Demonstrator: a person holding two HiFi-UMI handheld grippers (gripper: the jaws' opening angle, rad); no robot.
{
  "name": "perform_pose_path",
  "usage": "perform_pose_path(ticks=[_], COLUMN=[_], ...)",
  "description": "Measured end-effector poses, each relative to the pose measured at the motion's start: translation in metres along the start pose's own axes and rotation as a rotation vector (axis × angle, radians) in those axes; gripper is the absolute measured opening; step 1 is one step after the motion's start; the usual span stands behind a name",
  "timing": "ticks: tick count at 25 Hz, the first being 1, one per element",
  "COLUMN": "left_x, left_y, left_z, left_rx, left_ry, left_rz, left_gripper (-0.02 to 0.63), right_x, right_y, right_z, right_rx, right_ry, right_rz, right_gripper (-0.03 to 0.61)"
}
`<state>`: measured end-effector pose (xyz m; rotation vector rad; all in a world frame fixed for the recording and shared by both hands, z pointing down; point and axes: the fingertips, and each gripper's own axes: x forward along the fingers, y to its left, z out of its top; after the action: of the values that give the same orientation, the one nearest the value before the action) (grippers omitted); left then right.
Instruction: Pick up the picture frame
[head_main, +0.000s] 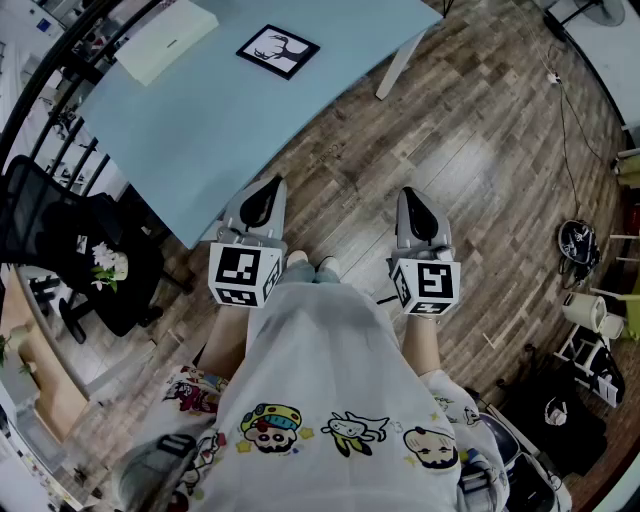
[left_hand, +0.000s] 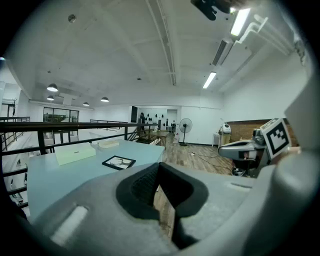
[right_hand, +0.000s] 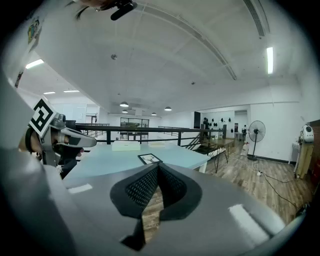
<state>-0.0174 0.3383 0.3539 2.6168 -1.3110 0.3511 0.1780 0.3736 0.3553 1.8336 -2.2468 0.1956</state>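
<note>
A black picture frame (head_main: 278, 50) with a white print lies flat on the pale blue table (head_main: 220, 130), far ahead of both grippers. It also shows small in the left gripper view as the frame (left_hand: 119, 162) and in the right gripper view as the frame (right_hand: 149, 159). My left gripper (head_main: 262, 197) hangs at the table's near edge, jaws shut and empty. My right gripper (head_main: 416, 207) hovers over the wooden floor, right of the table, shut with nothing in it. Both are held close in front of the person's body.
A pale flat box (head_main: 168, 37) lies on the table left of the frame. A black office chair (head_main: 70, 240) stands at the left beside a railing. A white table leg (head_main: 398, 62) meets the wood floor (head_main: 480, 150). Fans, cables and bags clutter the right side.
</note>
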Motion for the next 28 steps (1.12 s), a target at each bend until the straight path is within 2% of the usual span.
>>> perform_pose_path(ticks=[11, 19, 28], left_x=[0.001, -0.001, 0.026], left_y=[-0.02, -0.039, -0.03], left_z=[-0.001, -0.006, -0.01], left_rx=[0.01, 0.016, 0.015], left_ry=[-0.015, 0.002, 0.024], left_rz=[0.052, 0.068, 0.055], left_gripper=[-0.002, 0.026, 0.055], right_x=[-0.027, -0.042, -0.018], right_y=[-0.033, -0.045, -0.052], right_z=[-0.01, -0.014, -0.02], right_rx=[0.047, 0.058, 0.074], right_ry=[-0.038, -0.052, -0.035], right_rz=[-0.029, 0.0, 0.011], right_gripper=[0.007, 0.066, 0.08])
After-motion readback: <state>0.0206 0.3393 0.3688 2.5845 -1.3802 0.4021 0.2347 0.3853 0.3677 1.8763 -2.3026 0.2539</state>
